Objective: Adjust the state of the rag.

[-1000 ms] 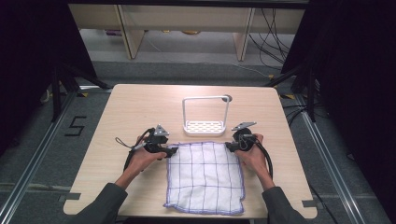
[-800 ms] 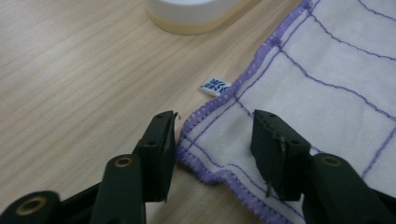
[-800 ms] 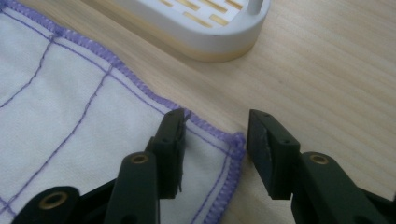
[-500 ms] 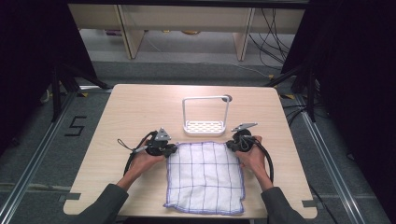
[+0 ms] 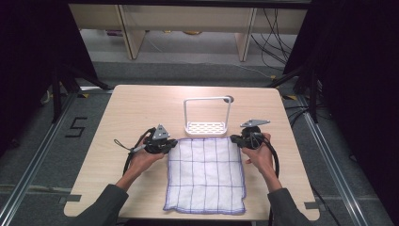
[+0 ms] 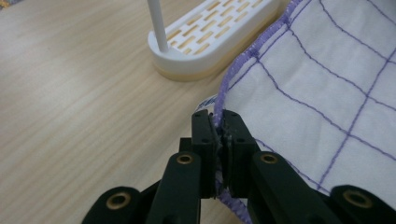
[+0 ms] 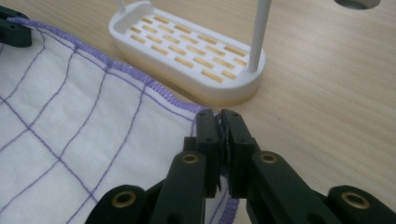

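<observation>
Cloth: white cloth (image 5: pixel 206 175) with purple grid lines, spread flat on the wooden table (image 5: pixel 127 110) between the two hands, far edge just in front of the white rack (image 5: pixel 207 115).
Left gripper (image 5: pixel 165 147): jaws have just closed, now pinched tight on the far left corner of the cloth — purple hem visible between the pads (image 6: pixel 206 135).
Right gripper (image 5: pixel 241 141): jaws likewise just closed, clamped on the far right corner — hem caught between them.
Rack: stands upright, its slotted base near both gripped corners.
</observation>
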Demonstrator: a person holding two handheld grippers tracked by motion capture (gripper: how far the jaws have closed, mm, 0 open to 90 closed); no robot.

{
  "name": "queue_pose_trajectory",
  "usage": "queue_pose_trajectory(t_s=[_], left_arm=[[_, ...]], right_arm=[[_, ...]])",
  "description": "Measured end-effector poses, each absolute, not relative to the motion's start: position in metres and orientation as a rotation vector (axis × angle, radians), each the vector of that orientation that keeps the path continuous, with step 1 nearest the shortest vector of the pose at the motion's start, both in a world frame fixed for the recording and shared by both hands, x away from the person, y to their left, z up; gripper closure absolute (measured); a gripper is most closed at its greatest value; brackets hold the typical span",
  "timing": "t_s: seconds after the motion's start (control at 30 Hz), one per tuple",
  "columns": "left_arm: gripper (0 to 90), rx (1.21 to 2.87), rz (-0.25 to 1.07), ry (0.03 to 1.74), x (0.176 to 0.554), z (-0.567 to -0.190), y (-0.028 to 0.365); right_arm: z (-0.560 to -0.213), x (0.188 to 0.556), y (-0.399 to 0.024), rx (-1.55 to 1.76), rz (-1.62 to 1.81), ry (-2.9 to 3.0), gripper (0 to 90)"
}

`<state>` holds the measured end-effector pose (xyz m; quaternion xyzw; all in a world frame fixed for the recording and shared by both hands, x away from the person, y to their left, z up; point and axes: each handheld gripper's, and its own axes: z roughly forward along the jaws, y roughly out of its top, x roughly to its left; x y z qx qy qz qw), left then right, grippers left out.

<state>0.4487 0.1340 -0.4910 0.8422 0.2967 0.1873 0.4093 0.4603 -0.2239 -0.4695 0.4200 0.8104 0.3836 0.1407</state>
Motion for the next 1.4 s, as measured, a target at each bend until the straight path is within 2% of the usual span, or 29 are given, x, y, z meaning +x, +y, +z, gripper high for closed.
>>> queue_pose_trajectory(t_s=[0.3, 0.5, 0.63, 0.77, 0.93, 1.4], left_arm=[[84.5, 2.066, 0.497, 0.726, 0.446, -0.471, 0.137], [84.6, 2.004, 0.488, 0.681, 0.414, -0.451, 0.148], [84.6, 2.017, 0.497, 0.589, 0.375, -0.446, 0.15], [84.5, 2.037, 0.462, 0.55, 0.347, -0.454, 0.152], [84.4, 2.056, 0.398, 0.543, 0.334, -0.466, 0.153], [84.1, 2.129, 0.344, 0.499, 0.298, -0.485, 0.148]], right_arm=[[-0.443, 0.45, -0.22, 1.114, 1.189, 2.307, 86.9], [-0.427, 0.419, -0.227, 1.058, 1.223, 2.316, 87.0], [-0.419, 0.382, -0.234, 1.006, 1.316, 2.34, 87.0], [-0.421, 0.356, -0.238, 0.963, 1.283, 2.368, 87.0], [-0.433, 0.332, -0.243, 0.936, 1.271, 2.411, 86.9], [-0.455, 0.308, -0.248, 0.952, 1.253, 2.463, 86.8]])
